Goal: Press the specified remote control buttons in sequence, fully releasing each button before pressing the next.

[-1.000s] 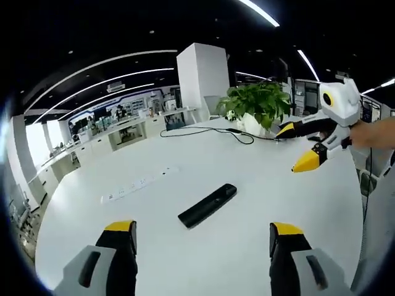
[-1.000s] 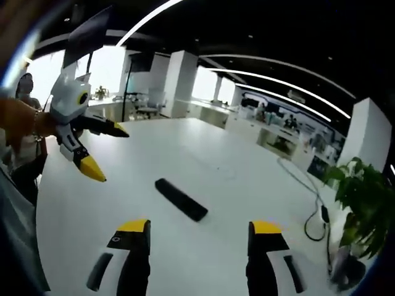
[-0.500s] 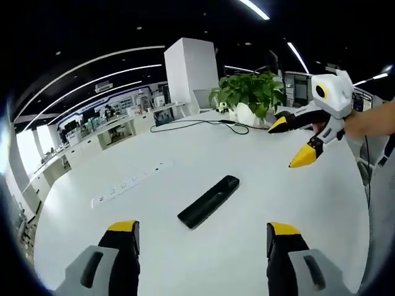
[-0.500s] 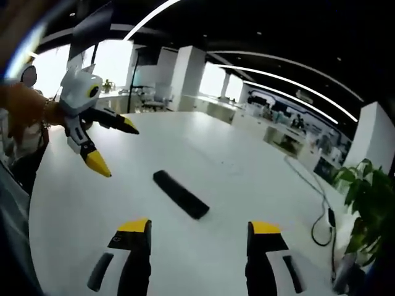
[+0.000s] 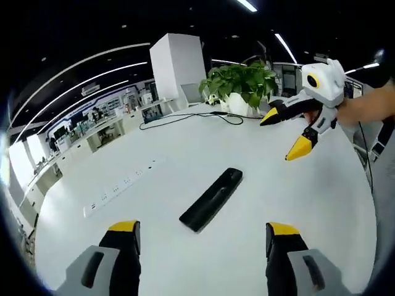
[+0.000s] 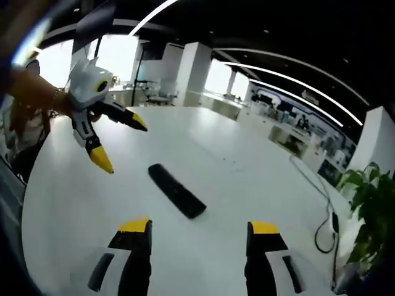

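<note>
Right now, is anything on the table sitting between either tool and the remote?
Nothing visible does. The remote lies alone on bare white table ahead of the open left tool; the open right tool also faces it unobstructed.

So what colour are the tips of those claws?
Yellow, on black jaws. It shows best in the left gripper view, on the right claw held above the table.

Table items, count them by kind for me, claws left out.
Remote control: 1
Potted plant: 1
Black cable: 1
Socket strip set in the table: 1
Total: 4
</note>
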A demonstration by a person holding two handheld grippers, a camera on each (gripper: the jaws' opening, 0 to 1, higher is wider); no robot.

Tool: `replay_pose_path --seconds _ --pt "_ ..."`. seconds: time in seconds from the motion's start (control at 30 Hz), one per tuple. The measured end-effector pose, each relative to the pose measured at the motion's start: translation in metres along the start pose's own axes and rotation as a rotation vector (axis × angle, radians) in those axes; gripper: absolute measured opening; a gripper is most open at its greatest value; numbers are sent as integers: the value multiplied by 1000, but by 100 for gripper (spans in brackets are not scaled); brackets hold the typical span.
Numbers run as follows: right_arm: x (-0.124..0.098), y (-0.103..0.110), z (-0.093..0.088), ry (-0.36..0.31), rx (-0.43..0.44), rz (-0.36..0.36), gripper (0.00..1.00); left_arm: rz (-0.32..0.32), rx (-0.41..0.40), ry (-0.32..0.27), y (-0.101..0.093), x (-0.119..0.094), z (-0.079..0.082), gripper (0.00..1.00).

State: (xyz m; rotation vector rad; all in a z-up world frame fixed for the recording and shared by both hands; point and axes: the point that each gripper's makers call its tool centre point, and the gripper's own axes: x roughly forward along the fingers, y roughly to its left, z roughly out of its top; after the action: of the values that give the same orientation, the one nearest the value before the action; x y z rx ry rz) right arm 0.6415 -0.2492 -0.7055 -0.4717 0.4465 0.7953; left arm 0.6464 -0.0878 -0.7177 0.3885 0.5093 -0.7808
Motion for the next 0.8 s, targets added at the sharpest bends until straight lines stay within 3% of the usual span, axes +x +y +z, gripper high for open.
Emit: replay_pose_path --seconds 0.57,0.8 --pt "27 -4 3 12 -120 103 57 -147 107 36 3 24 -4 82" --pt "44 0 -2 30 -225 223 55 -235 156 67 5 32 -11 76"
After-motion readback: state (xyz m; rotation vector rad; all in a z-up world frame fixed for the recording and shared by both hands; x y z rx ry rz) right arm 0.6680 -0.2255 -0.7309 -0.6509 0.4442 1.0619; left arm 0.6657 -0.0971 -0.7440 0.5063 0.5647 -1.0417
